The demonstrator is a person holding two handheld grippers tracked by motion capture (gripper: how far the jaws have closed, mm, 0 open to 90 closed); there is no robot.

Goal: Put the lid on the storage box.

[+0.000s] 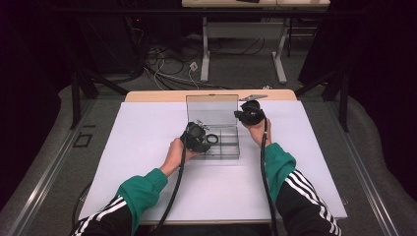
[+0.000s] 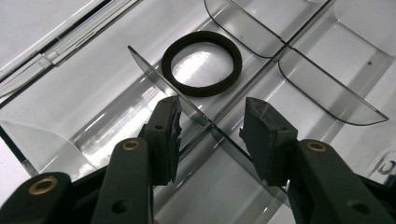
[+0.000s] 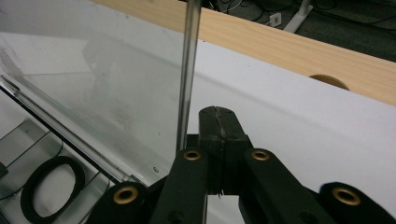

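Two hand-held grippers, left (image 2: pixel 210 135) apart astride box divider (image 2: pixel 187 109) near black ring (image 2: pixel 201 63), right (image 3: pixel 218 126) together beside raised lid (image 3: pixel 189 70).

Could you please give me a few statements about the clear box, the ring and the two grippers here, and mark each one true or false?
1. A black ring lies in a compartment of the clear box. True.
2. The left gripper holds the ring. False: its jaws stand apart astride a clear divider, with the ring beyond them.
3. The right gripper has its jaws pressed together. True.
4. The box lid is closed flat. False: it stands raised at the back.
5. The box sits on bare wood. False: it rests on a white table surface.
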